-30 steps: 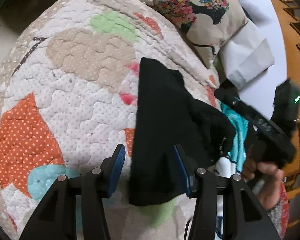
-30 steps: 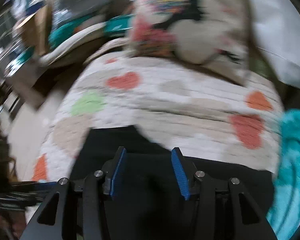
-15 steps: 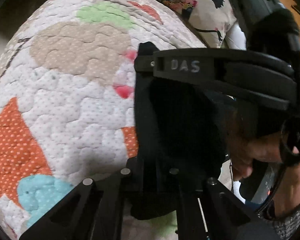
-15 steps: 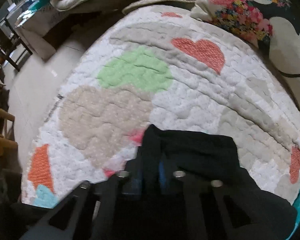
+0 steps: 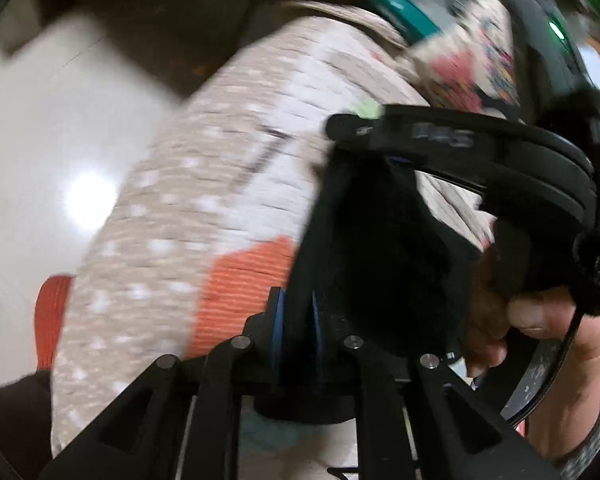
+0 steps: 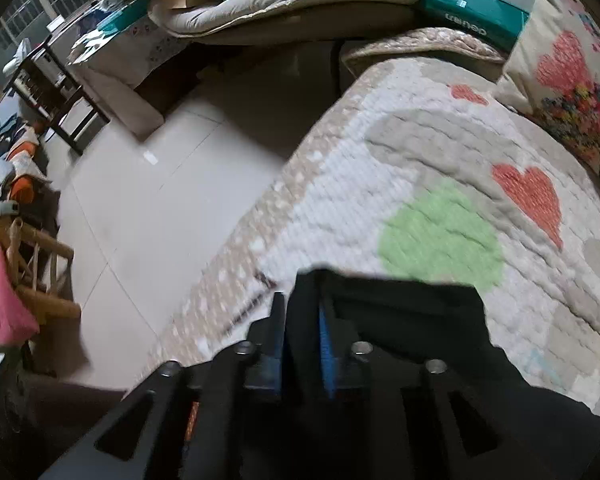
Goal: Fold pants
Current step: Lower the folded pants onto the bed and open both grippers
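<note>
The black pants (image 5: pixel 380 256) hang bunched over a quilted bedspread (image 5: pixel 204 216) with coloured patches. My left gripper (image 5: pixel 296 320) is shut on the pants' near edge, blue pads pressed on the cloth. In the right wrist view the pants (image 6: pixel 404 320) lie across the bottom, and my right gripper (image 6: pixel 302 332) is shut on their left edge. The right gripper's black body (image 5: pixel 480 148) and the hand holding it (image 5: pixel 540 320) cross the left wrist view just beyond the pants.
The quilt (image 6: pixel 440 184) ends at a left edge over a pale tiled floor (image 6: pixel 148 184). A floral pillow (image 6: pixel 572 92) lies at the far right. A cushioned sofa (image 6: pixel 284 4), a dark wooden table (image 6: pixel 56 92) and a wooden chair (image 6: pixel 32 272) stand beyond.
Both grippers went from open to shut on the pants. Both have since swung left with the cloth, toward the quilt's edge and the floor.
</note>
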Motion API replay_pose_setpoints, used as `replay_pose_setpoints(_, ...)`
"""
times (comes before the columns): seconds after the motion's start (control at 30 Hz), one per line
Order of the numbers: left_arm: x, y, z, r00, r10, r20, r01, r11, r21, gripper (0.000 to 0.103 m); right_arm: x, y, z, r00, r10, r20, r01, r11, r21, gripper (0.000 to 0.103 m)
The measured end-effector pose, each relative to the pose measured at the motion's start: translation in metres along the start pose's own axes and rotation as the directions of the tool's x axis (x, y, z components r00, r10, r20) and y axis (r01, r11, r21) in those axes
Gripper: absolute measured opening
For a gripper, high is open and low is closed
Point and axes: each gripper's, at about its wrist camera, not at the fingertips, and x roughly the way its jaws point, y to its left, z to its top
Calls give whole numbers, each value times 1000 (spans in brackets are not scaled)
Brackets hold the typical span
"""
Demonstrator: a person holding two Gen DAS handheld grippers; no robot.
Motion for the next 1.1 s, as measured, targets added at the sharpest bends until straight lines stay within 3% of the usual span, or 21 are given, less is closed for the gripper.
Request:
replay_pose_setpoints(0.1,-8,14,6,999,-29,14,30,997,-73,13,-18,-8,11,997,34,66,-37,998,41,44)
replay_pose_setpoints(0.17,-17,15,12,998,-33,49,37,996,-79,13,-43,-27,7,993,26,114,-34,997,68,48)
replay_pose_setpoints(0.27,-21,6,19,995,-61,82,67,995,-69,19,-87,-70,-20,986,1,166,-25,990,137,49)
replay_pose_setpoints(0.33,-16,-1,24,993,-85,87,90,994,-58,30,-103,-92,-45,984,-22,176,-10,983,182,51)
replay_pose_setpoints(0.37,-12,-10,26,991,-104,82,108,993,-45,31,-110,-104,-64,984,-28,178,-10,978,210,52)
replay_pose_setpoints(0.43,-4,-29,29,989,-131,67,131,991,4,36,-115,-119,-96,983,-24,179,-25,963,267,55)
replay_pose_setpoints(0.5,6,-59,31,992,-121,43,115,987,112,37,-113,-127,-129,981,6,192,-68,945,319,56)
replay_pose_setpoints(0.6,13,-100,28,994,-97,47,79,950,302,42,-104,-131,-165,976,33,217,-113,922,370,57)
replay_pose_setpoints(0.63,17,-112,27,996,-82,45,60,929,365,44,-100,-129,-174,973,45,228,-133,913,385,57)
replay_pose_setpoints(0.73,31,-149,23,999,-42,25,21,823,568,49,-88,-121,-193,963,80,258,-185,892,413,57)
replay_pose_setpoints(0.8,46,-168,13,1000,-12,-7,14,722,692,53,-83,-113,-196,961,80,265,-185,897,402,58)
replay_pose_setpoints(0.87,71,-179,5,997,32,-68,32,647,762,54,-77,-104,-195,963,46,266,-148,914,378,63)
replay_pose_setpoints(0.93,93,-183,-1,992,77,-99,30,620,784,54,-74,-102,-194,960,32,277,-137,920,368,67)
replay_pose_setpoints(1.0,117,-184,-14,984,146,-99,-2,572,820,53,-71,-100,-195,955,21,295,-132,922,363,67)
replay_pose_setpoints(1.03,122,-185,-22,985,163,-58,-38,533,846,48,-69,-98,-196,954,15,300,-127,926,356,65)
replay_pose_setpoints(1.07,123,-189,-28,985,173,-21,-69,500,863,43,-68,-98,-195,953,16,302,-127,928,350,52)
replay_pose_setpoints(1.1,123,-192,-28,983,181,-22,-72,498,864,31,-67,-98,-193,952,40,305,-150,925,349,30)
